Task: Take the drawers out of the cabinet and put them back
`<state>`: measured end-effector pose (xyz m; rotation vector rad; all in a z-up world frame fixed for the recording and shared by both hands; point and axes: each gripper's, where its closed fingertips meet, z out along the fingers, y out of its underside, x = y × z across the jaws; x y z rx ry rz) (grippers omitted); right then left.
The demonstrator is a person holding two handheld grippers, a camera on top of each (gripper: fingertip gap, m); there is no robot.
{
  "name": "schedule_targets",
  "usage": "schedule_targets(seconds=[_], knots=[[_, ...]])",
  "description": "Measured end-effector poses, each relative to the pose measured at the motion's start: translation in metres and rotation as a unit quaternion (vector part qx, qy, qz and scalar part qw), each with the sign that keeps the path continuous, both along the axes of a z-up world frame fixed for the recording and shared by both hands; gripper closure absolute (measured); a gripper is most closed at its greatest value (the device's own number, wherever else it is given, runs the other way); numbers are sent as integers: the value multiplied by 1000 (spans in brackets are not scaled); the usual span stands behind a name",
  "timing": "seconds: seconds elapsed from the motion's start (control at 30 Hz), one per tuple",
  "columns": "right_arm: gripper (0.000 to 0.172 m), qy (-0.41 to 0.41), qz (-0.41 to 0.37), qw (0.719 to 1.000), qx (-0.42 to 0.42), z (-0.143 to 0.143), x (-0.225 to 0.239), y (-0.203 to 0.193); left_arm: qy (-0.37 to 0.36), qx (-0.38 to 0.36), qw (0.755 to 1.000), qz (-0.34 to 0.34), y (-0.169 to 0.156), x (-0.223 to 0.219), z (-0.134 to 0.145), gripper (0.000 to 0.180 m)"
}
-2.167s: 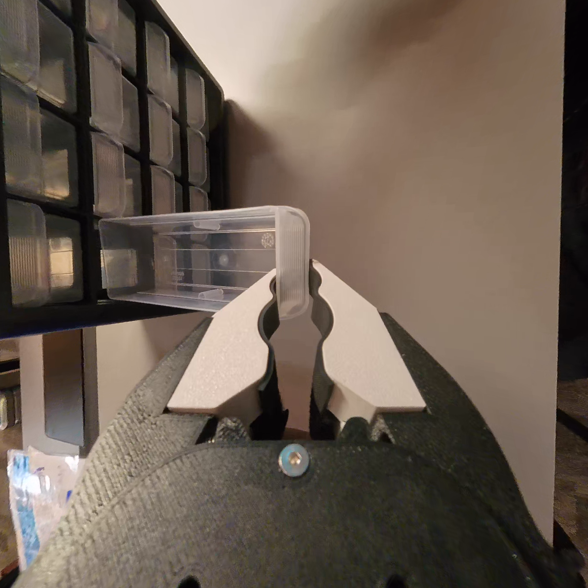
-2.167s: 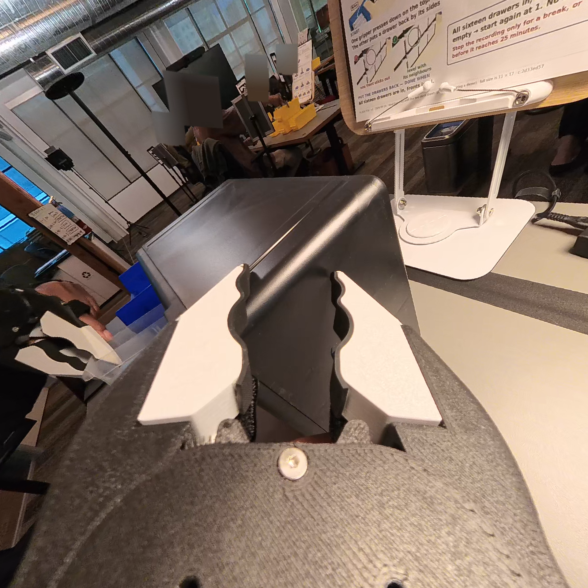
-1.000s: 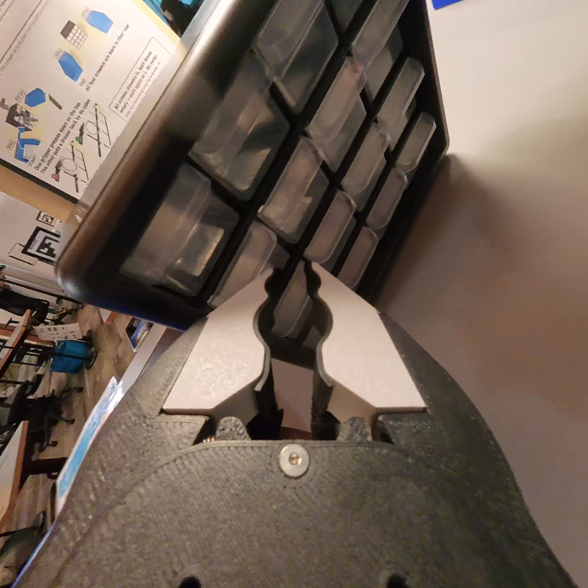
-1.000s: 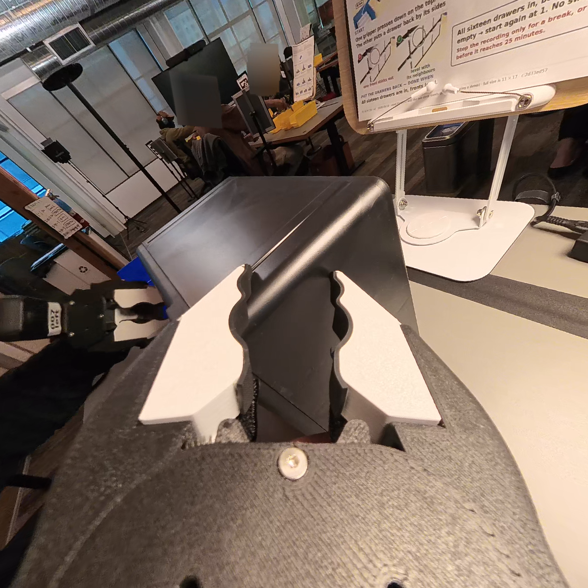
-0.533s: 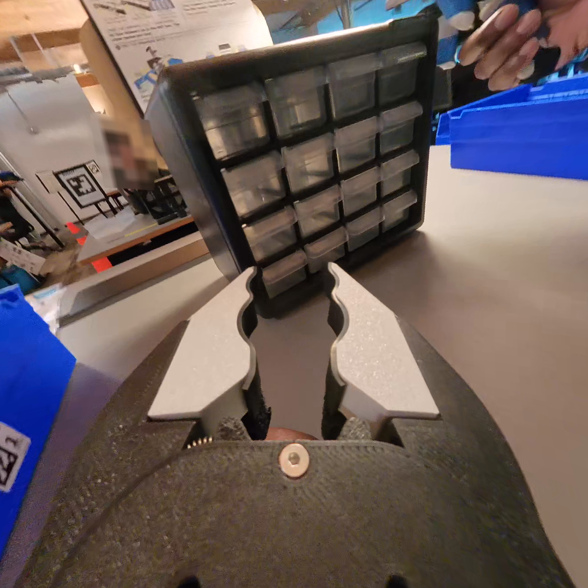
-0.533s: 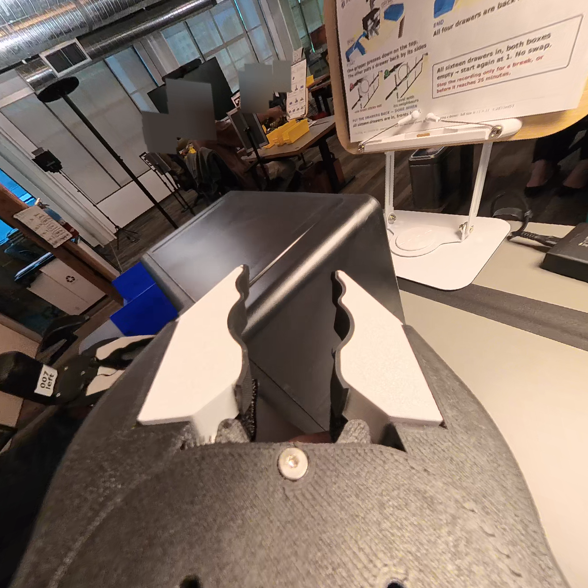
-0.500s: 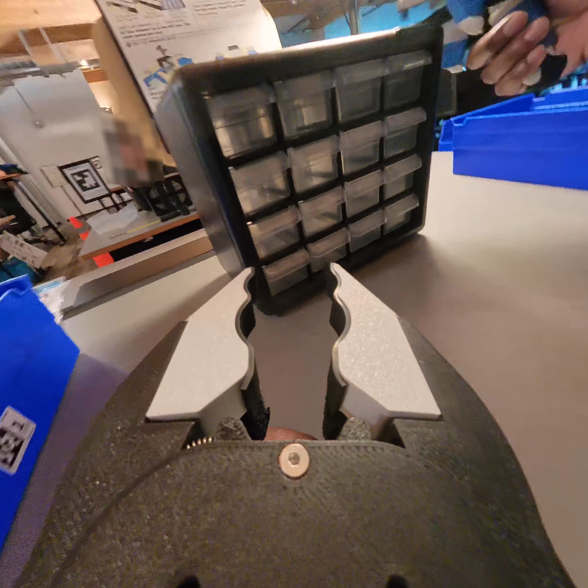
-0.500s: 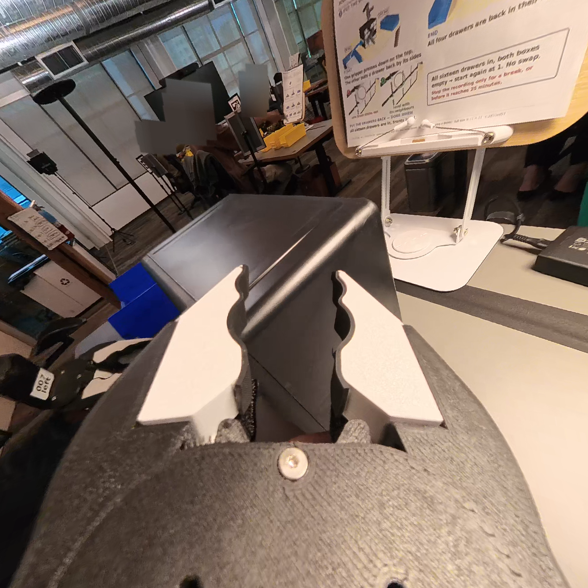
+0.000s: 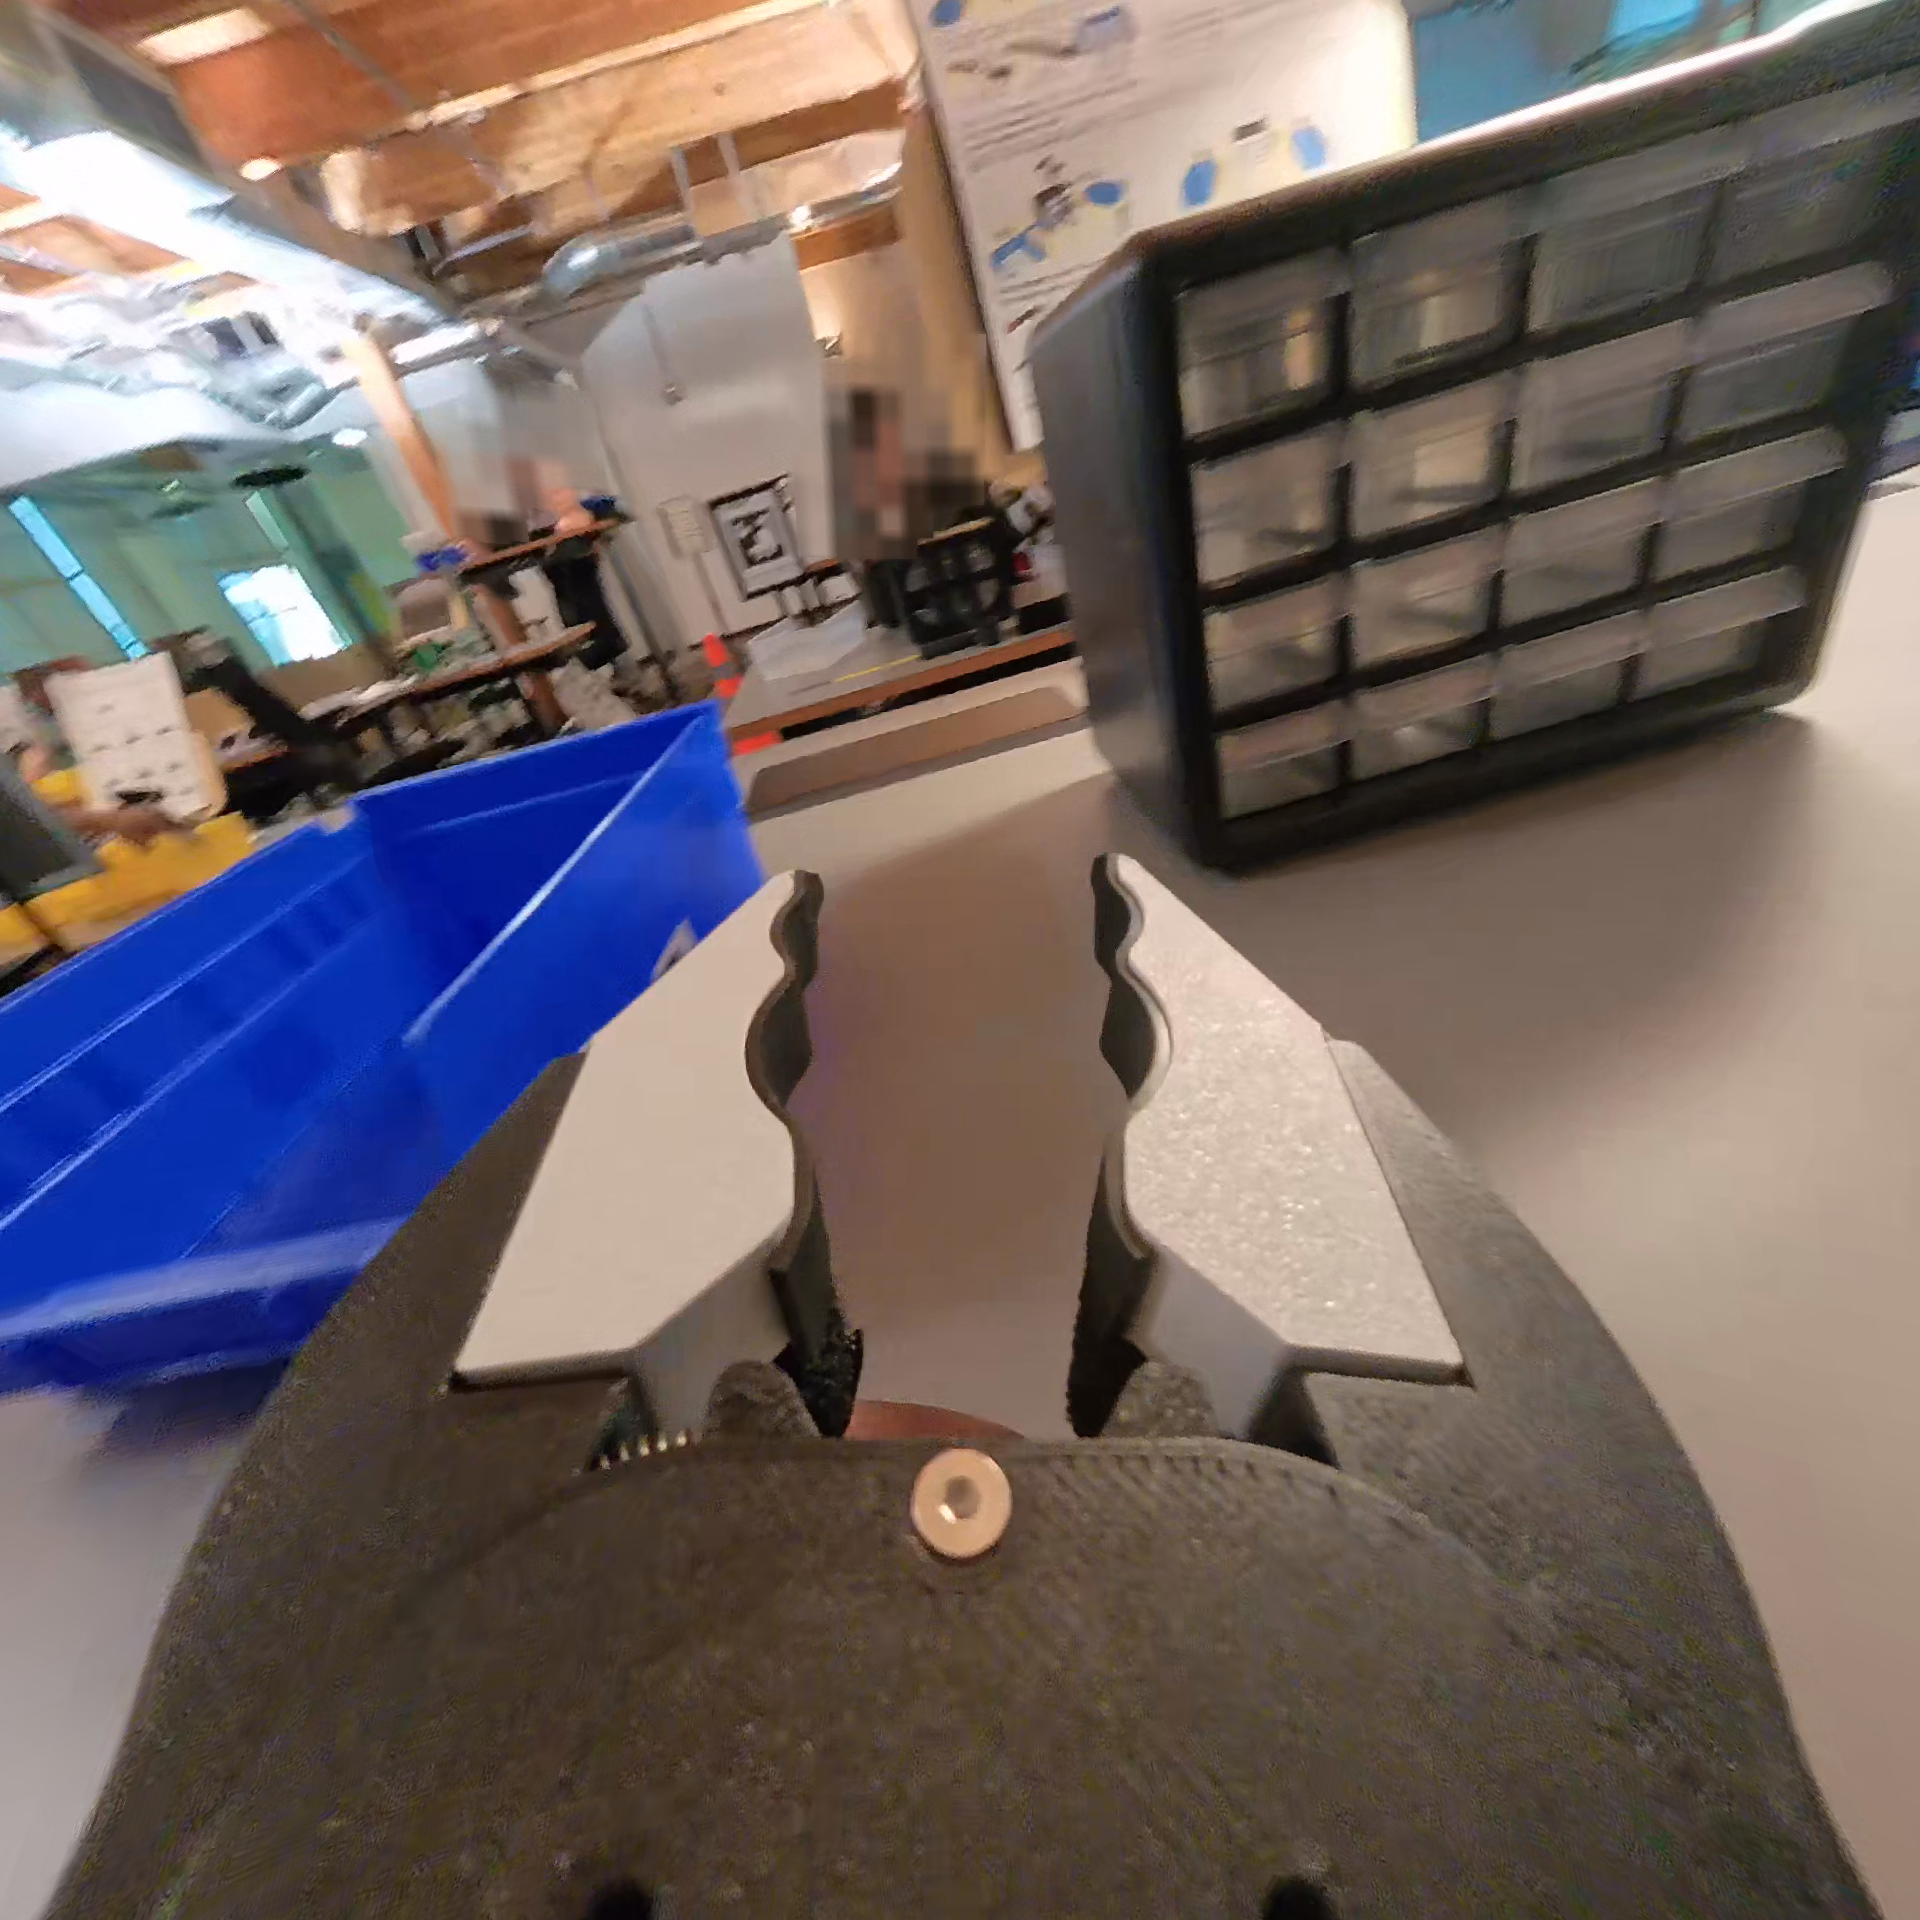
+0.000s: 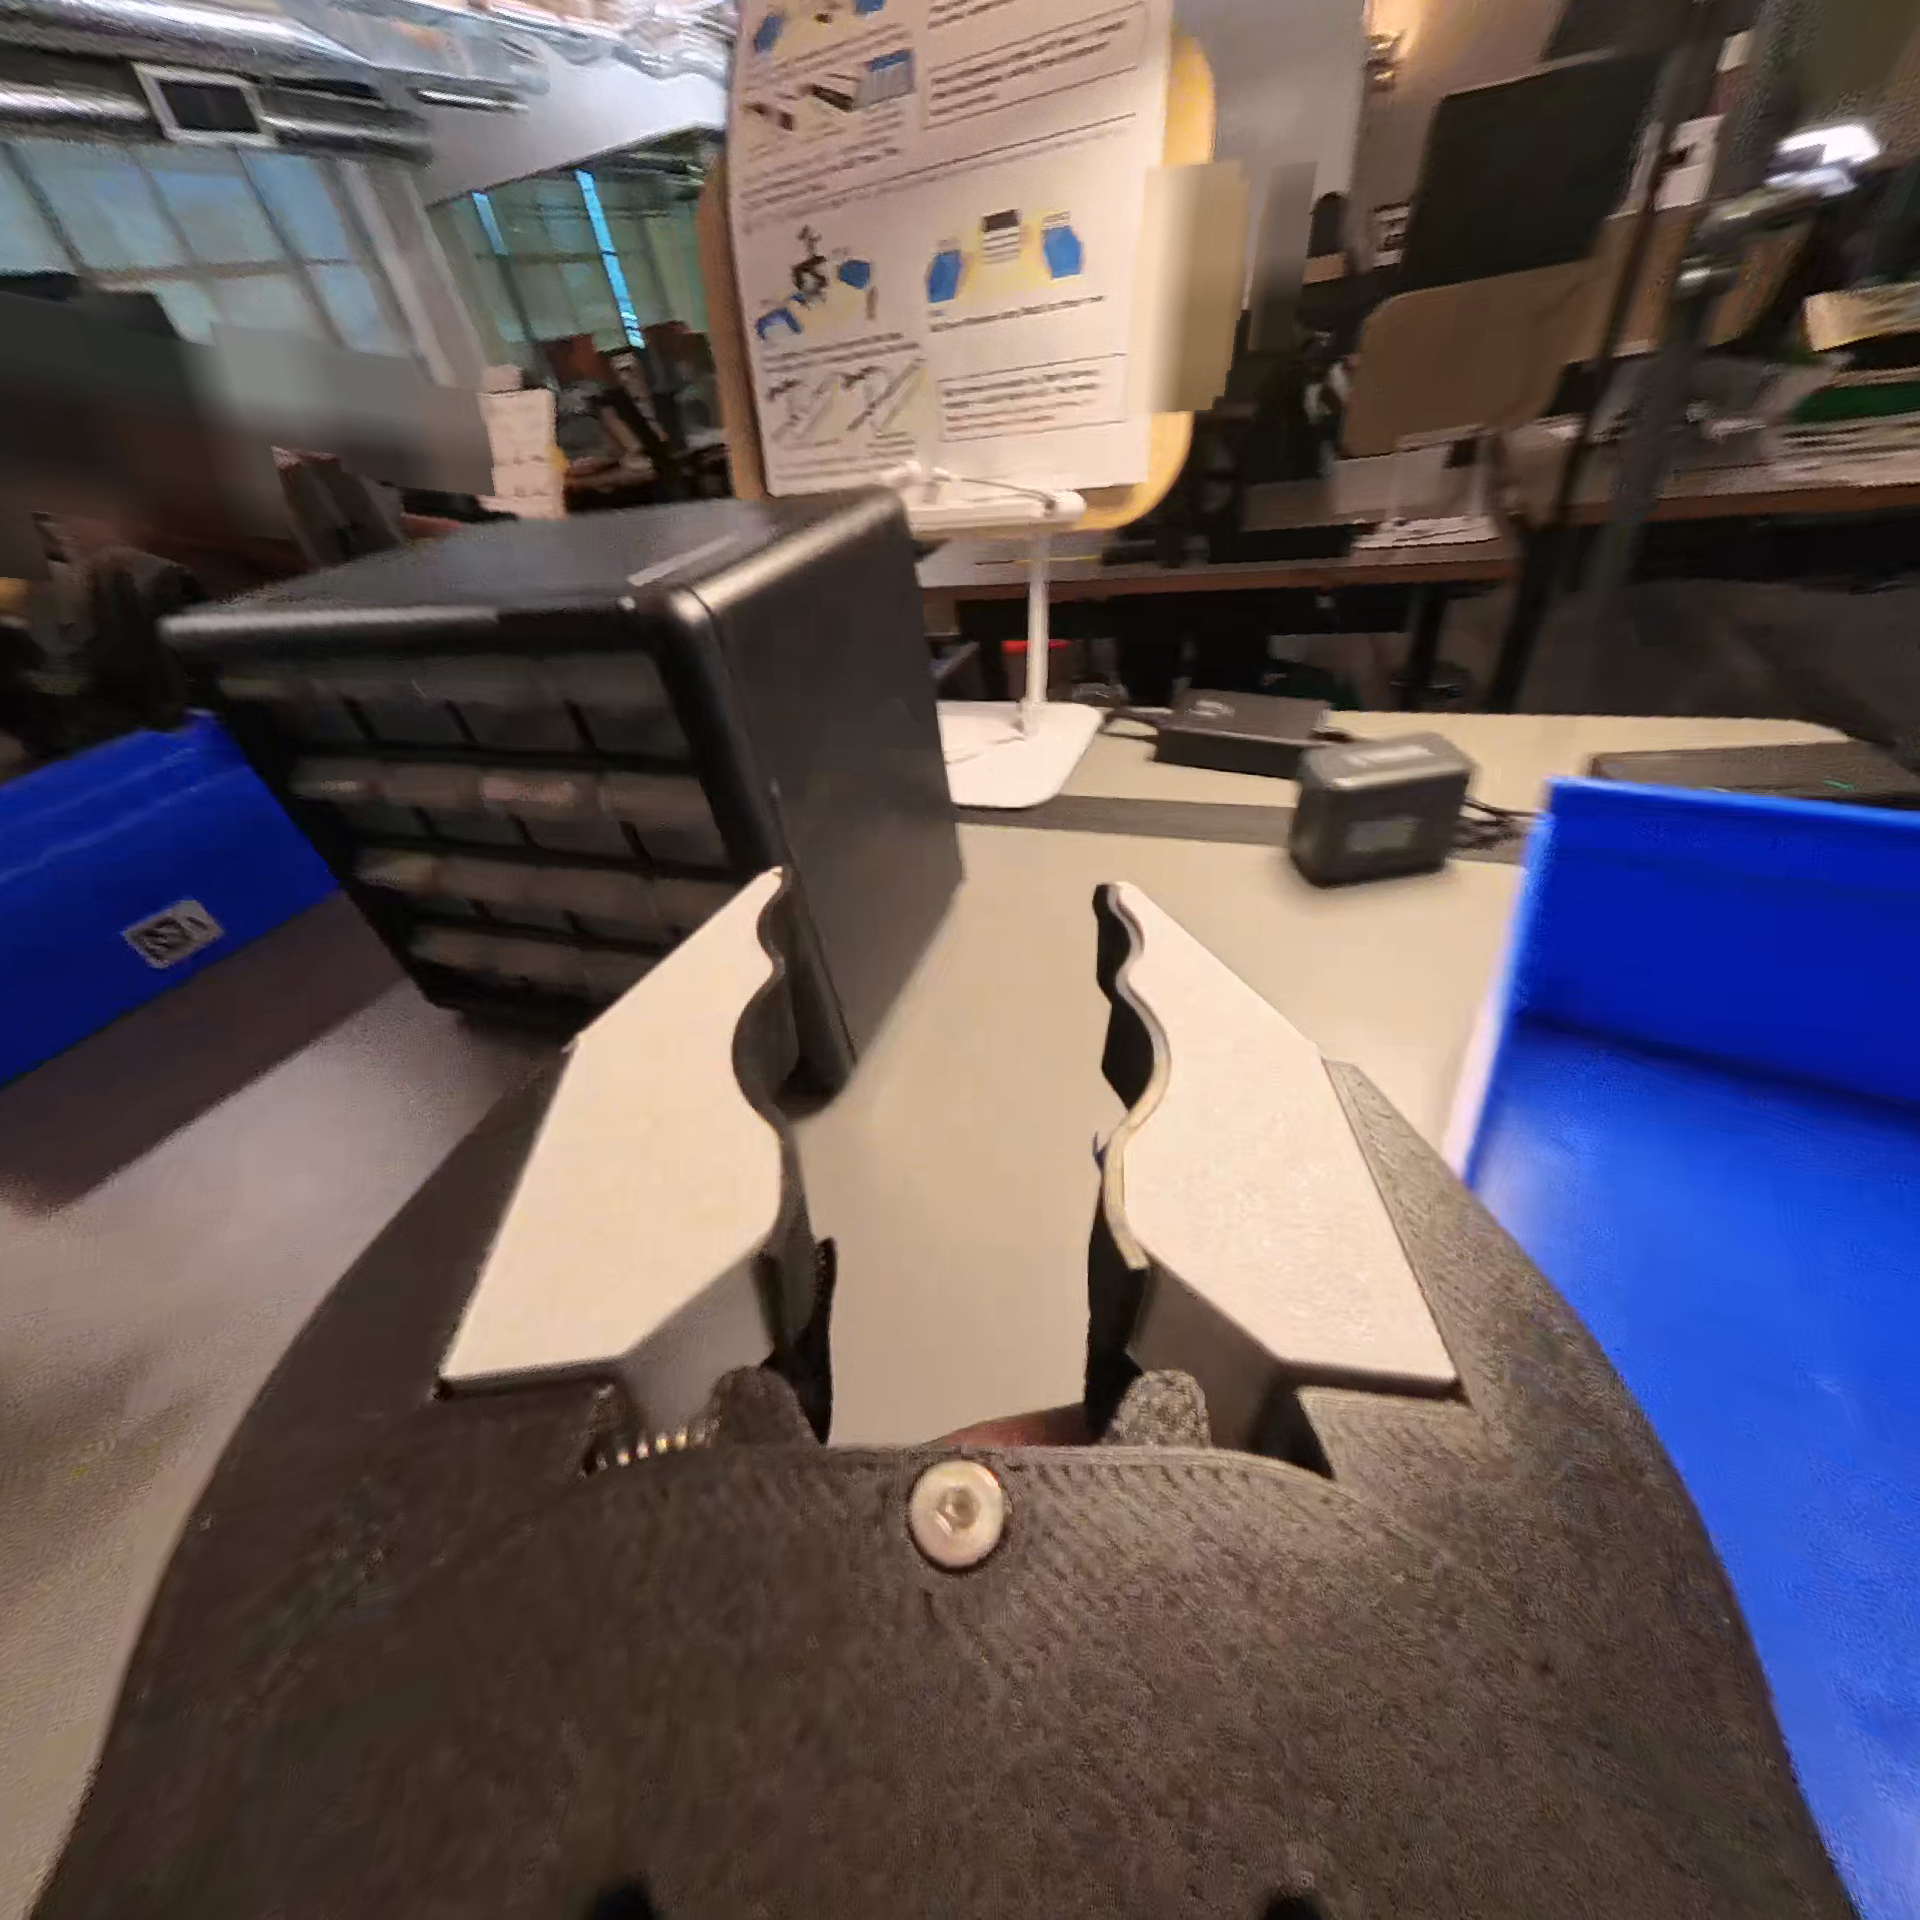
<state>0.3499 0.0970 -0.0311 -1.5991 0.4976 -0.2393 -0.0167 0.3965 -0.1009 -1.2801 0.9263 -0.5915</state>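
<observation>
The black cabinet (image 9: 1475, 499) stands on the grey table (image 9: 1558, 1039) at the upper right of the left wrist view, with clear drawers (image 9: 1434, 468) in all of its visible slots. My left gripper (image 9: 956, 904) is open with nothing between its fingers, drawn back from the cabinet over bare table. In the right wrist view the cabinet (image 10: 582, 790) stands ahead and to the left. My right gripper (image 10: 940, 904) is open with nothing in it, beside the cabinet's right wall, which shows past the left fingertip (image 10: 764, 914).
A blue bin (image 9: 312, 997) sits left of my left gripper; it also shows in the right wrist view (image 10: 135, 883). Another blue bin (image 10: 1714, 1091) is close on the right. A sheet on a white stand (image 10: 997, 727), a black box (image 10: 1382, 800) and cables lie behind.
My left gripper slid the clear drawer into the cabinet, let go, opened and pulled back and left. My right gripper lifted off the cabinet top and drew back to its right side.
</observation>
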Motion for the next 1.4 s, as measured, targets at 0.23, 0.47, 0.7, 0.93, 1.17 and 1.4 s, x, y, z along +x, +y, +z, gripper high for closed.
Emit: schedule_targets(seconds=[0.23,0.47,0.7,0.93,1.17,1.4], knots=[[112,-6,-115,991,-70,-38,21,-97,-14,-20,984,179,68,-91,12,120],[98,40,-133,978,-153,-103,34,-101,28,-90,970,224,111,-107,-11,105],[118,16,-173,963,-207,-117,49,-92,82,-139,964,211,136,-96,-36,109],[156,9,-174,965,-196,-119,47,-94,114,-118,975,147,133,-68,-40,163],[167,5,-155,971,-180,-119,22,-124,145,-81,972,164,141,-52,-47,169],[167,-15,-82,981,-174,-119,-24,-145,136,-108,977,126,130,-44,-49,177]])
